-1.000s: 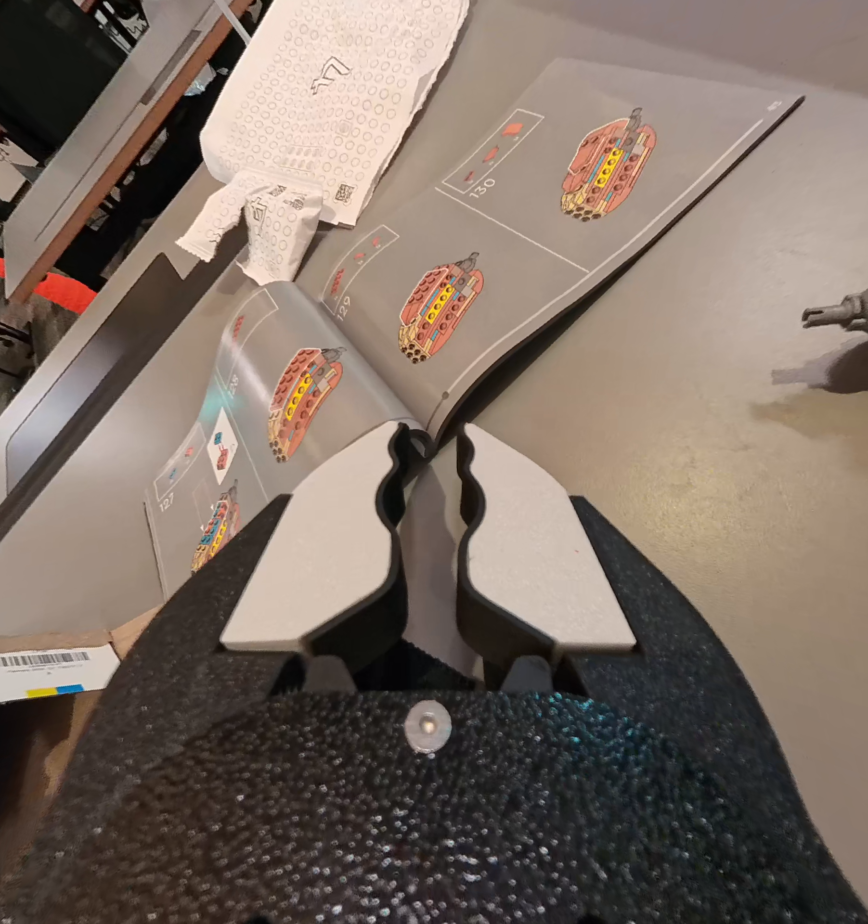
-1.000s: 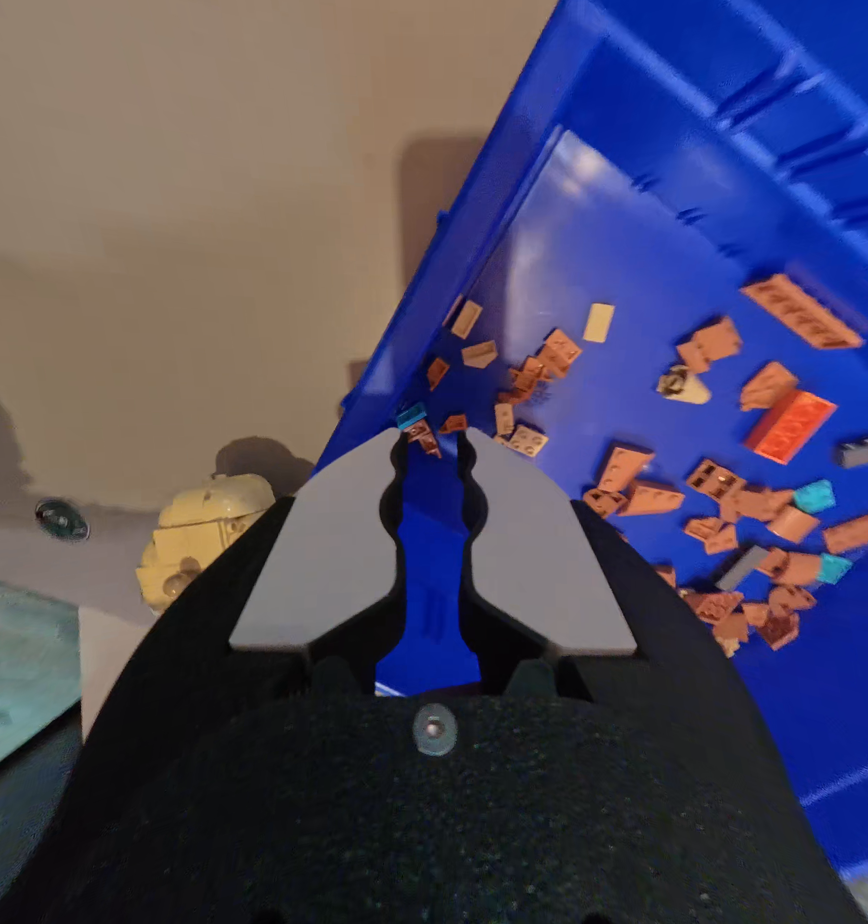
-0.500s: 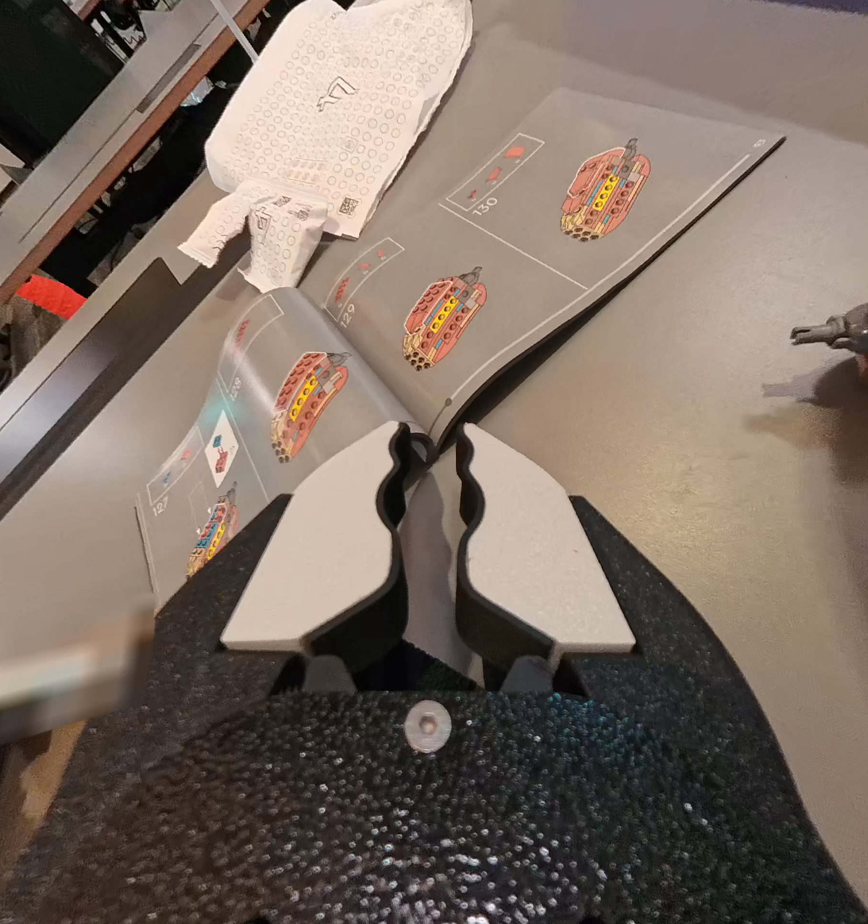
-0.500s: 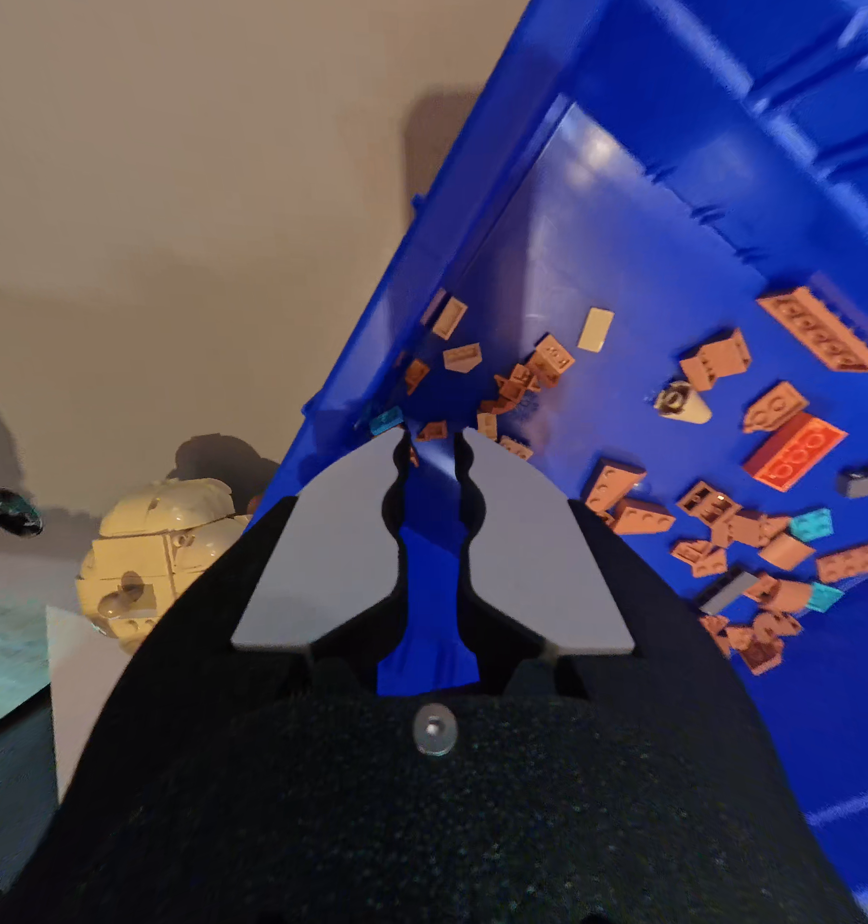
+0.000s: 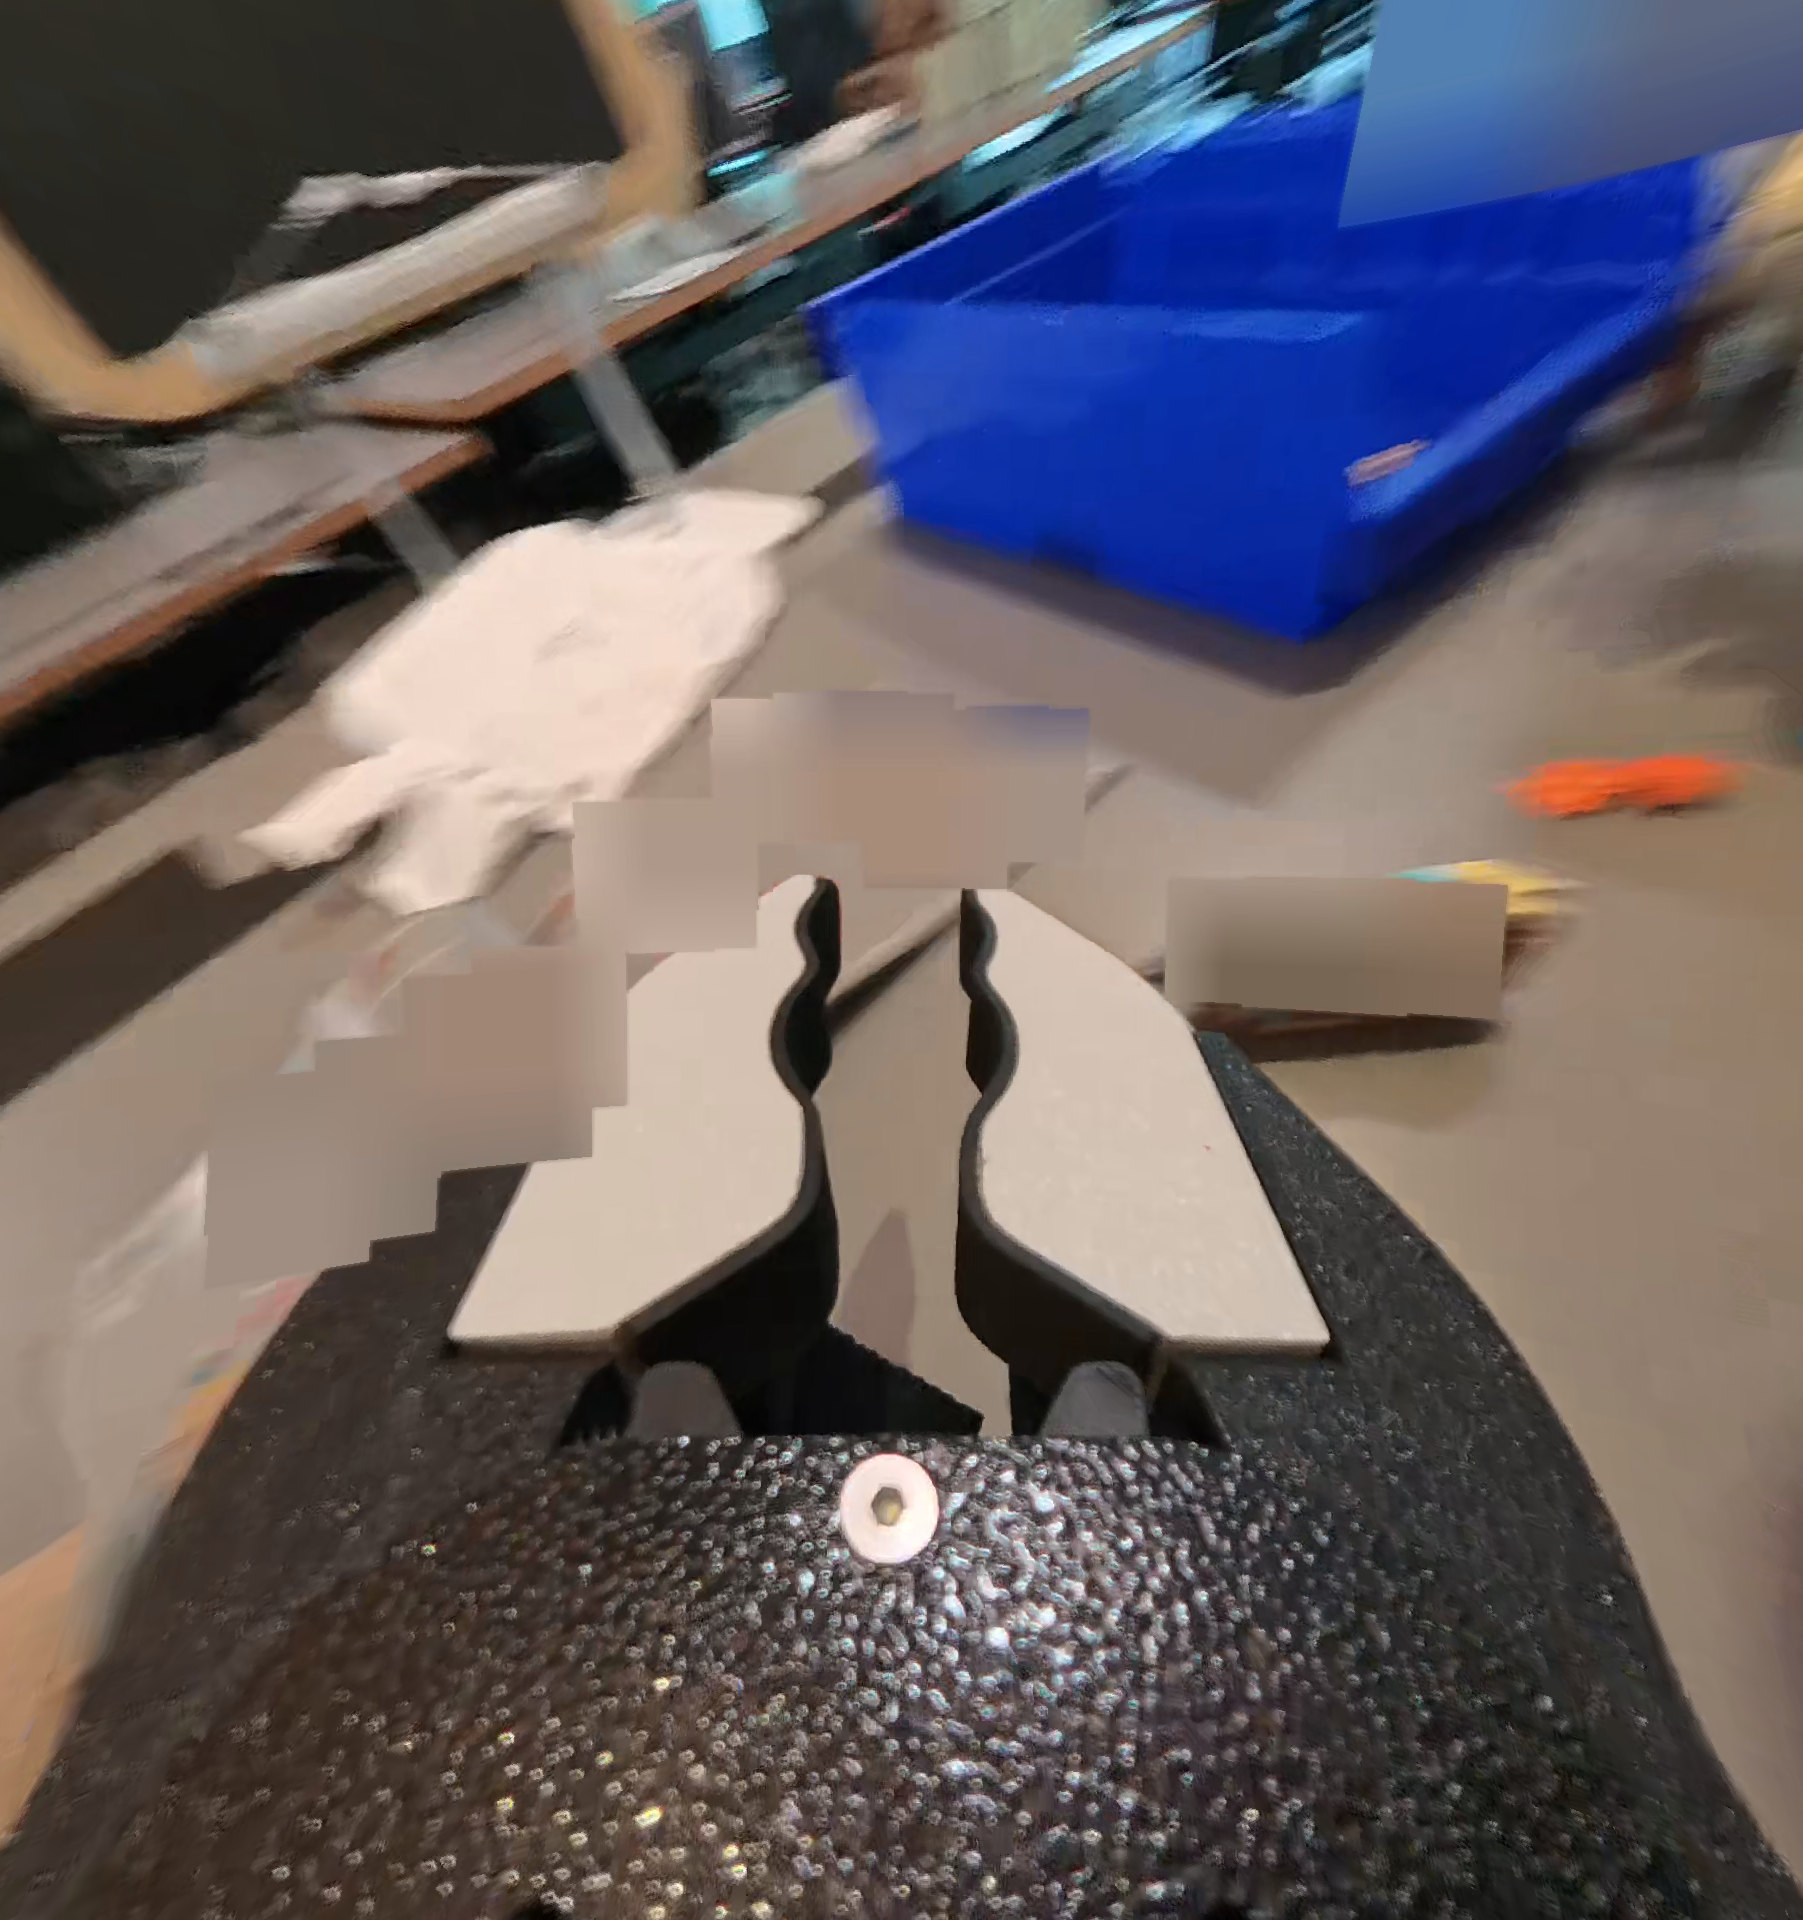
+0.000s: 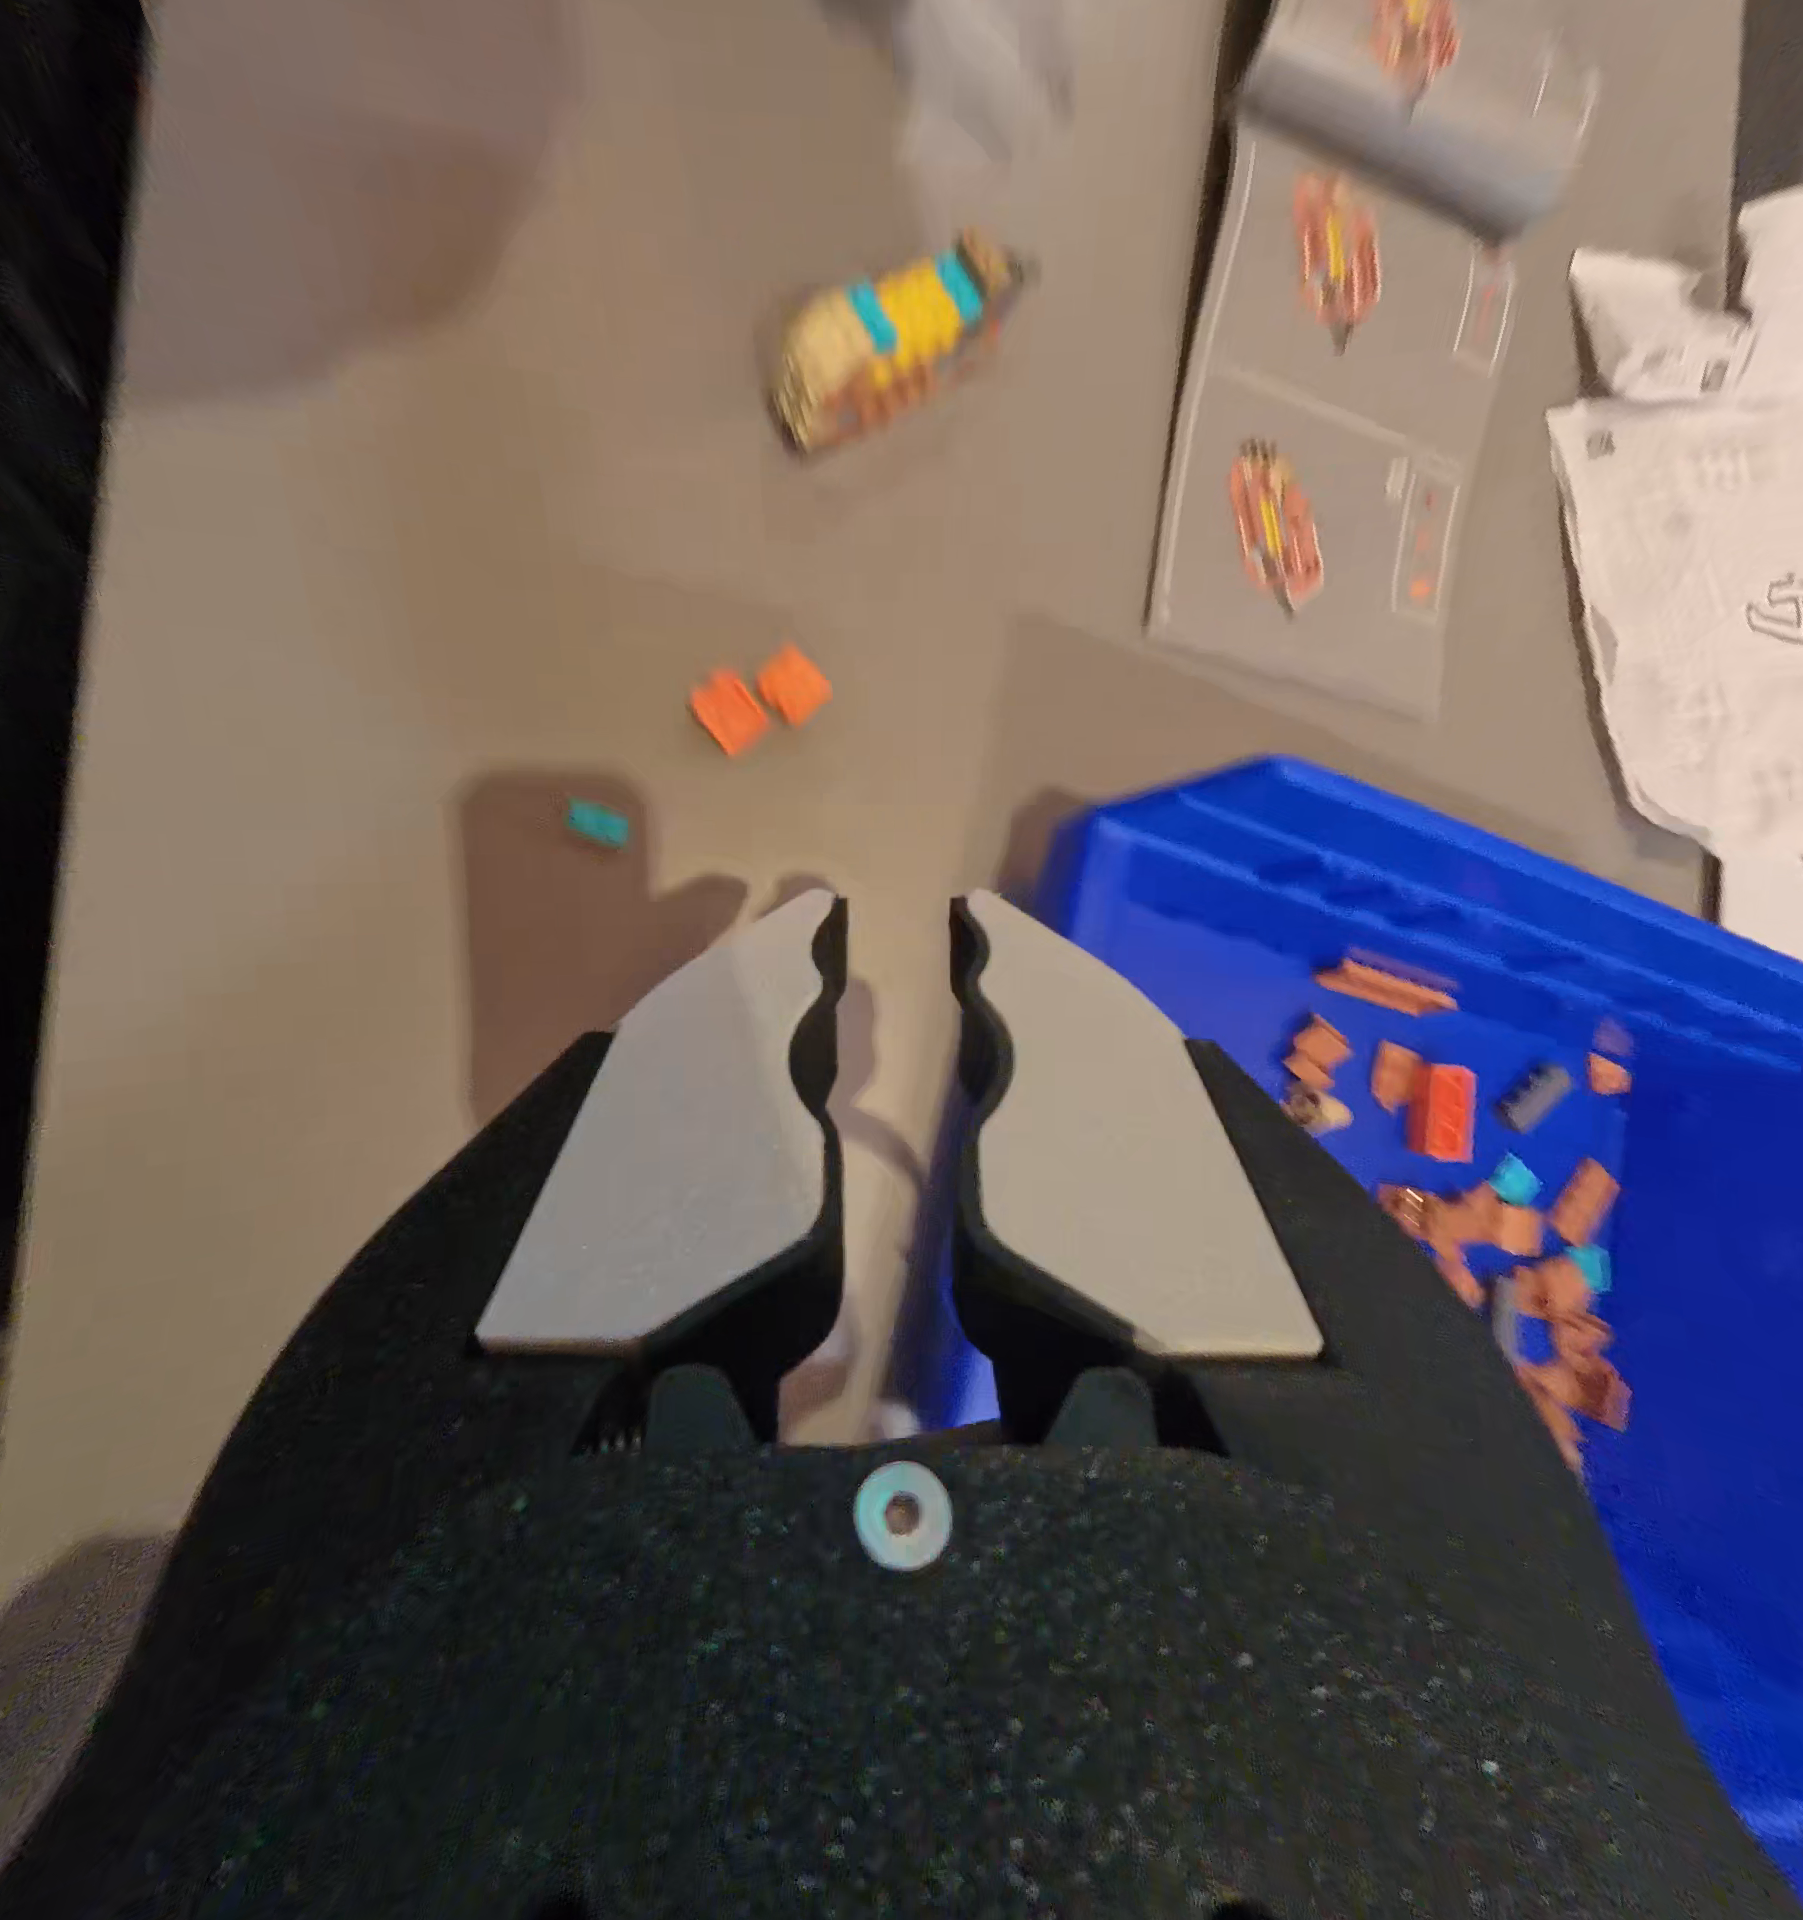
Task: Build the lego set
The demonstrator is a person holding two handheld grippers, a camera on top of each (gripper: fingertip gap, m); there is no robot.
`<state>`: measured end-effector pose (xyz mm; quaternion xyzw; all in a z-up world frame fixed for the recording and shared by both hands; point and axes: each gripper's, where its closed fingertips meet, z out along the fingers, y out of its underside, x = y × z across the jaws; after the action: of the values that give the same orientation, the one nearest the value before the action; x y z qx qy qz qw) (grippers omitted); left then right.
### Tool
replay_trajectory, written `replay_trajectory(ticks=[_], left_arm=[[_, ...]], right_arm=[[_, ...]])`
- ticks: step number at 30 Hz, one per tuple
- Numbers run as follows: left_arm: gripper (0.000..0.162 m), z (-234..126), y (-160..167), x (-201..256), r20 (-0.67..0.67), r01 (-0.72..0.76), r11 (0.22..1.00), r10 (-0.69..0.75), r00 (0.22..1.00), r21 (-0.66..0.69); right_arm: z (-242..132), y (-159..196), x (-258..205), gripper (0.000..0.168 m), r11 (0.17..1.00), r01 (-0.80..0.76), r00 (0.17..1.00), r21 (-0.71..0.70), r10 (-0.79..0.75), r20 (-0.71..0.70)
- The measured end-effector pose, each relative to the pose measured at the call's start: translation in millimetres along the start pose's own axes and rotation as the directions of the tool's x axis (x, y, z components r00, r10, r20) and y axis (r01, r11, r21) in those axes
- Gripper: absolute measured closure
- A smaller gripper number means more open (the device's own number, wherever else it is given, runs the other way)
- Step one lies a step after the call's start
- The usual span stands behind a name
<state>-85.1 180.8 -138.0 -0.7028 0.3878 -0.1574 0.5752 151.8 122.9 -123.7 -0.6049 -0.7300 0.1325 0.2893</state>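
Clearly mid-build, both frames smeared by motion.

Right gripper (image 6: 898, 914): jaws parted, nothing between them, hanging above bare counter (image 6: 357, 520). Just right of the jaws and running back beside them, the blue bin (image 6: 1707, 1558), its floor scattered with loose bricks (image 6: 1499, 1216), mostly brown-orange, a few teal, one grey. Many pieces unused, so plenty of the set is left.

Just ahead-left of the jaws, a small teal brick (image 6: 597, 823) alone on the counter. Farther ahead, slightly left, two orange bricks (image 6: 760, 698) side by side, set apart from the bin; my guess is they are staged for the coming step. Farther again, straight ahead, the partial model (image 6: 902, 338): tan rounded end, yellow and teal plates showing on top, darker layers below. It looks unfinished beside the pictures in the open instruction booklet (image 6: 1323, 457), which lies ahead-right. Crumpled white paper bag (image 6: 1707, 582) at far right.

Left gripper (image 5: 897, 899): jaws parted, empty. Mosaic patches cover much around the tips. Beyond, ahead-left, the white bag (image 5: 564, 675); ahead-right, orange pieces (image 5: 1624, 784) on the counter; farthest, the blue bin (image 5: 1240, 416).

Judgement: sub-assembly partly stacked; neither gripper carries a piece; the staged bricks are not yet attached.
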Motion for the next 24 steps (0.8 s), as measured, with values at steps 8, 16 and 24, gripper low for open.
replay_trajectory(ticks=[8, 16, 24], left_arm=[[0.136, -16, -3, 92, -0.2, 0.103, 0.994, -0.092, 0.975, 0.044], [0.138, -34, -9, 108, -0.075, 0.115, 0.989, -0.108, 0.991, 0.089], [0.139, -34, -8, 110, -0.028, 0.048, 0.995, -0.045, 0.999, 0.084]], right_arm=[[63, -94, -72, 0.15, 0.897, -0.189, 0.97, 0.4, 0.234, -0.068], [95, -145, -76, 0.153, 0.642, -0.355, 0.859, 0.68, 0.511, -0.033], [79, -144, -58, 0.157, 0.492, -0.381, 0.773, 0.783, 0.634, -0.022]])
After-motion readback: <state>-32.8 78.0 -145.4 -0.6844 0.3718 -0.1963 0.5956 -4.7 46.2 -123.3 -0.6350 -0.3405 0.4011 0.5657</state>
